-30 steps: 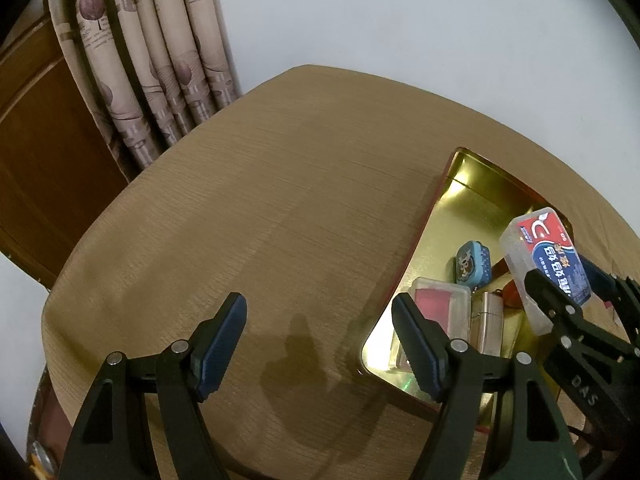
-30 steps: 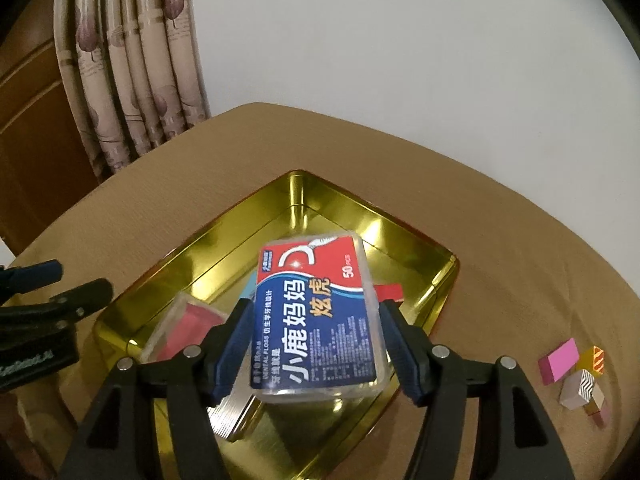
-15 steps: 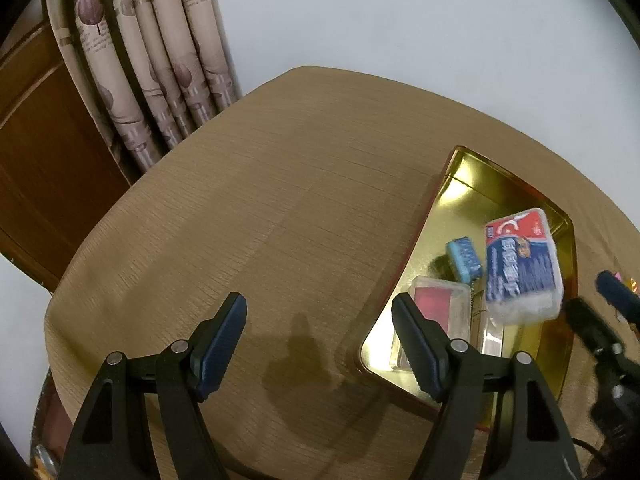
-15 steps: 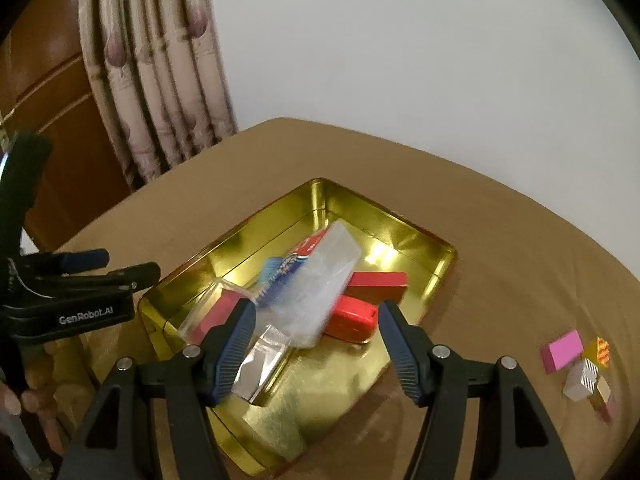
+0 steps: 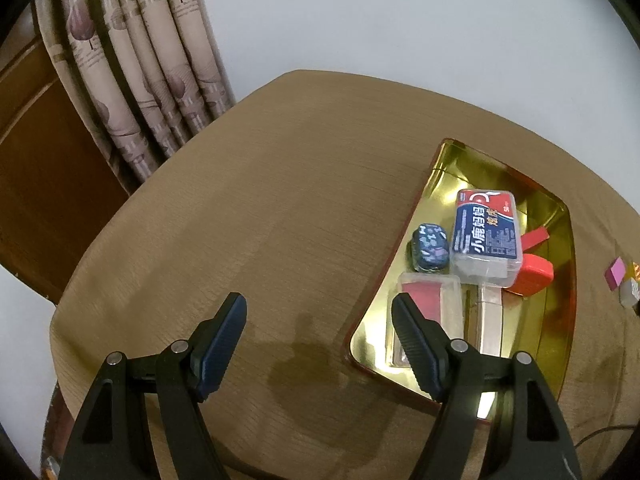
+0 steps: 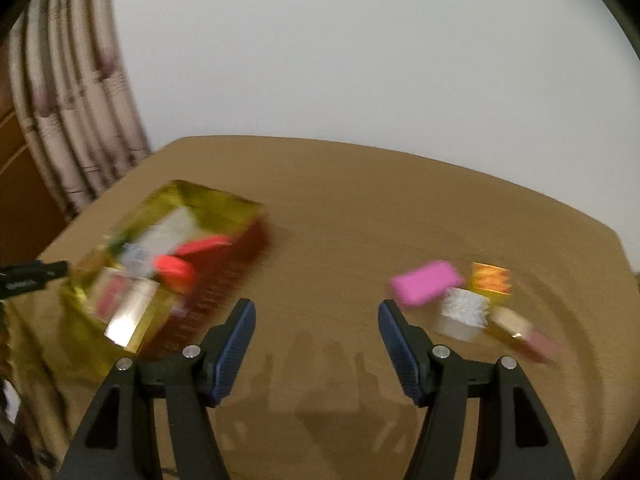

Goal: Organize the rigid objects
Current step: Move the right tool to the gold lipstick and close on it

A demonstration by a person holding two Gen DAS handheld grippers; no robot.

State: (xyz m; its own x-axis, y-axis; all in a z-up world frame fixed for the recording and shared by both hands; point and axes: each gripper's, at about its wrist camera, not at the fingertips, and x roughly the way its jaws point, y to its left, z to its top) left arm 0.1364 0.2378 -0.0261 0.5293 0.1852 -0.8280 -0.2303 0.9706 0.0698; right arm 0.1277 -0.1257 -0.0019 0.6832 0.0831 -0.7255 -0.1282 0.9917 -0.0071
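Note:
A gold tin tray (image 5: 558, 216) (image 6: 224, 198) lies on the brown table. In it lie a dental floss box (image 5: 486, 236) with a blue and red label, a small blue patterned case (image 5: 430, 246), a clear box with a red inside (image 5: 430, 304), a silver lighter (image 5: 490, 320) and a red object (image 5: 532, 274). My left gripper (image 5: 318, 340) hovers open at the tray's near left corner, nothing between its fingers. My right gripper (image 6: 316, 344) is open and empty over bare table, between the tray and a cluster of small blocks: pink (image 6: 426, 282), orange (image 6: 490, 278), white (image 6: 462, 312). The right wrist view is blurred.
A patterned curtain (image 5: 136, 80) and a brown wooden panel (image 5: 44, 176) stand behind the table's far left edge. A white wall rises behind the table. The left gripper's tip (image 6: 34, 274) shows at the left edge of the right wrist view. The table's right edge curves away near the blocks.
The right gripper let go of the floss box, which now lies flat in the tray. It then swung right, away from the tray and toward the blocks. The left gripper stayed put.

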